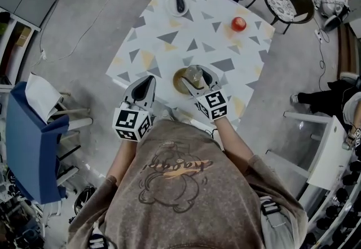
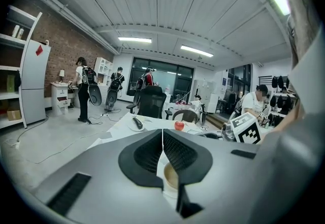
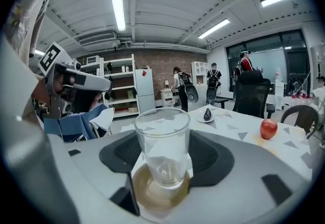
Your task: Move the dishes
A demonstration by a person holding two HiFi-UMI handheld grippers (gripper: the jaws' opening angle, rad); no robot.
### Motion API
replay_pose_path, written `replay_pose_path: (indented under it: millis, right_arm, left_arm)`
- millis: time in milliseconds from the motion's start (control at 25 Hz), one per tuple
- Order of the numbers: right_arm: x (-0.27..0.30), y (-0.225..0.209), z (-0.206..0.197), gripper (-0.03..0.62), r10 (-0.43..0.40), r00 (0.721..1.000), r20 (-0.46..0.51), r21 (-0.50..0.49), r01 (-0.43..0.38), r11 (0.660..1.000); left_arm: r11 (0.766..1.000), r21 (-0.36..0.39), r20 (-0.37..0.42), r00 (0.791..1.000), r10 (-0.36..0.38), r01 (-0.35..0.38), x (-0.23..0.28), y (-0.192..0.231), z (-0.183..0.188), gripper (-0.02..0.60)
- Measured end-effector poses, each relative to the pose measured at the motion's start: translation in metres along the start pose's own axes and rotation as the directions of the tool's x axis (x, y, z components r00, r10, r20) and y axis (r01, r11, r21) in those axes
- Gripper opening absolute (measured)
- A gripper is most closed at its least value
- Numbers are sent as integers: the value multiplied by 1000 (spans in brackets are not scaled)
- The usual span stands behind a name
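Right gripper view: your right gripper (image 3: pixel 163 134) clamps a clear glass (image 3: pixel 161 167) over a brown saucer (image 3: pixel 147 195) by the table's (image 1: pixel 169 44) near edge. Your left gripper (image 1: pixel 150 79), jaws together, hovers beside it. Bare tabletop lies ahead, up to an apple (image 1: pixel 238 23) and a small plate (image 1: pixel 176 4).
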State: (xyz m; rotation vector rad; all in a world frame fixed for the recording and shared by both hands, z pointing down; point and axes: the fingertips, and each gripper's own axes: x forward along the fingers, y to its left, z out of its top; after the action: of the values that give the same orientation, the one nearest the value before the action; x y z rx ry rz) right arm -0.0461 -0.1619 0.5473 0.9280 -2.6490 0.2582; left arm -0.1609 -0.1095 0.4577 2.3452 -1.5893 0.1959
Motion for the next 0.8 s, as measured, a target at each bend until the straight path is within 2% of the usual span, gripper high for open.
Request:
replay_pose_path:
  millis: [400, 800]
  right_arm:
    - [-35, -31, 22, 285, -109, 993, 43, 15, 108, 994]
    - [-67, -78, 21, 285, -245, 969, 38, 31, 244, 969]
  left_arm:
    - [998, 6, 3, 998, -65, 65, 16, -18, 3, 21]
    - [992, 9, -11, 992, -129, 129, 36, -35, 4, 21]
